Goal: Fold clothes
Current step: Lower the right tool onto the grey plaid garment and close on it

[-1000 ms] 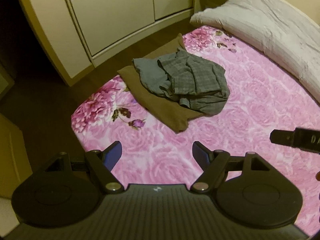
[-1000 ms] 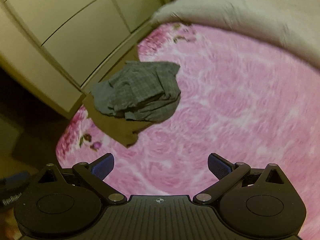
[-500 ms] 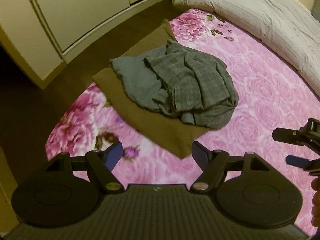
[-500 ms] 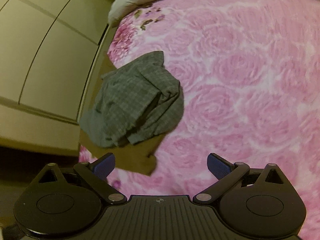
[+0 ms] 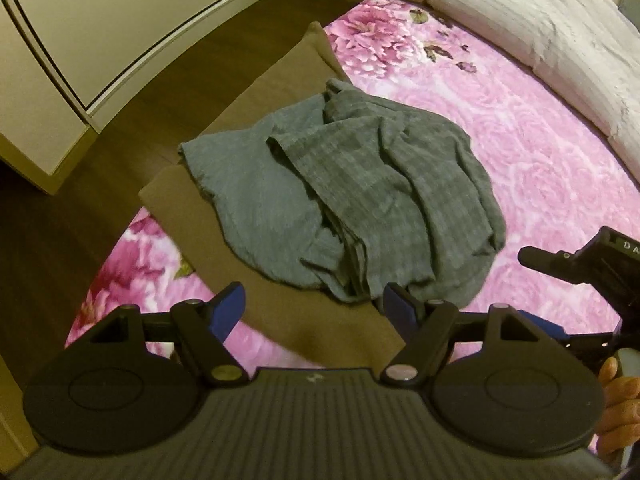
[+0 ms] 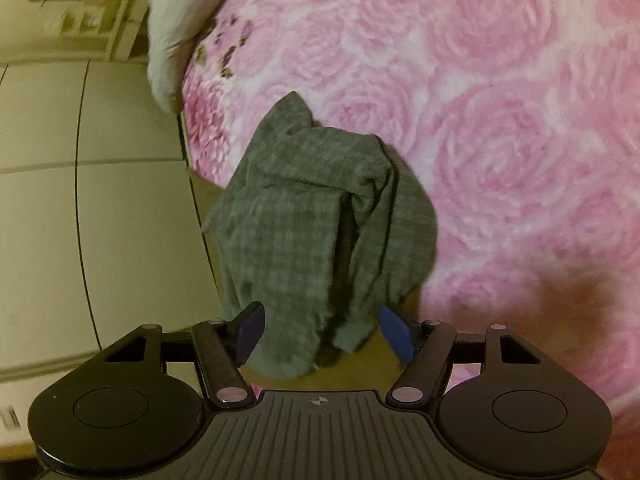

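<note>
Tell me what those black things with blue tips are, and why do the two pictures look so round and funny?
Those are hand-held grippers, pinching tools a person squeezes, one in each hand. A small wide-eyed camera sits on each one, which bends the picture round. One picture looks along the left hand-held gripper, the other along the right hand-held gripper. Both look down at a bed with a pink rose blanket and a white duvet. On the bed lies a flat brown cloth, and on top of it a crumpled grey checked garment waiting to be folded. Nothing is held yet. The left jaws stand open over the brown cloth; the right jaws are closing around the garment's near edge.
</note>
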The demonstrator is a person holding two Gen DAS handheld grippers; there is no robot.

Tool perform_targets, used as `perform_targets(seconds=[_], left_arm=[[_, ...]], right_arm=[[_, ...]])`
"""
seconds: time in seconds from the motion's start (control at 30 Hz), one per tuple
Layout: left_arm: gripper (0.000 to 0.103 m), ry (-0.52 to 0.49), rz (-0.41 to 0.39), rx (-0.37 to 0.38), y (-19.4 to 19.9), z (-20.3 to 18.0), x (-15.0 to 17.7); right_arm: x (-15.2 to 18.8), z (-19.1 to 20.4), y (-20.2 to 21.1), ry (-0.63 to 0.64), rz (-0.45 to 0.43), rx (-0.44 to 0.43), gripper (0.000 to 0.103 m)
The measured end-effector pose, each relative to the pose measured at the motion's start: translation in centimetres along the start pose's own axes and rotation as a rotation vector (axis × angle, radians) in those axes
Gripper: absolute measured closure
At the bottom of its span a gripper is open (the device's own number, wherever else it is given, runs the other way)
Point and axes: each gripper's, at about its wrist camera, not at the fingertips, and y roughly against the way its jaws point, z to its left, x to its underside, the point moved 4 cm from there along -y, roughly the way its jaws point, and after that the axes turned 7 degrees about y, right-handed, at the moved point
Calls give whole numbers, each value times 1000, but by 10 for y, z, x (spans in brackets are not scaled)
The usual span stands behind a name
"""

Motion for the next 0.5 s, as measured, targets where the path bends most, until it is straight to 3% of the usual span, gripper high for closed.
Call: perform_targets(seconds=[0.07,0.13,0.27,0.3,0.33,0.4,0.5], left_arm=[[30,2,8,2,-9,1,-8],[30,8,13,0,-16,2,-13],[30,22,25,-8,-24,4,-19],[30,24,27,-11,-25,5,-19],[30,25,28,-14,-25,6,-19],[30,27,28,-19,-24,6,-18],[30,32,15,-21,-13,7,-15]], right_arm=[[-4,-1,-13,-21,-3,-12,36],[-7,-1,-26,-23,1,-13,48],[-10,-3,-53,-20,16,-7,53],[-10,-5,-59,-18,24,-5,65],[-10,-6,-63,-15,30,-10,93],[-9,-5,-63,0,26,-44,103],[-10,10,-41,103,-22,-111,103]])
